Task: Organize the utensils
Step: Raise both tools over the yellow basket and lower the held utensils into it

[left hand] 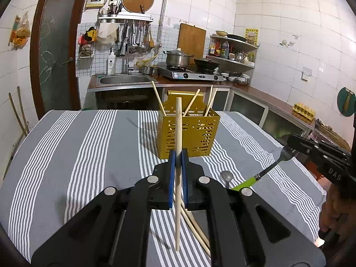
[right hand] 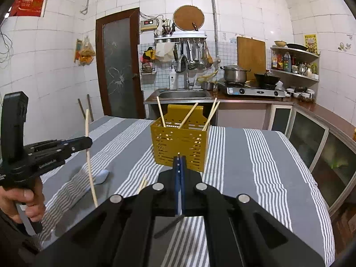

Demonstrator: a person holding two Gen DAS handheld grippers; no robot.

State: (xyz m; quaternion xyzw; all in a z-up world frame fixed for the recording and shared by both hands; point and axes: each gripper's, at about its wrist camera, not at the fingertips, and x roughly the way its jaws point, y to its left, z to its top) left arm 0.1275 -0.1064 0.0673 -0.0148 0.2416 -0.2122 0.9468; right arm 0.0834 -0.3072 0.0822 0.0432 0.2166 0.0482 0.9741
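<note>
Left hand-held gripper clamps a chopstick upright; right hand-held gripper, closed, pinches the fork. Next, probably: drop both into the yellow holder ahead.

Four chopsticks sitting in one yellow holder, one held, two lying loose, one fork, one spoon.

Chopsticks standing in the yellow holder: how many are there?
4. One leans left, one is in the middle, two are together at the right of the yellow holder. Shorter ones may be hidden inside.
</note>
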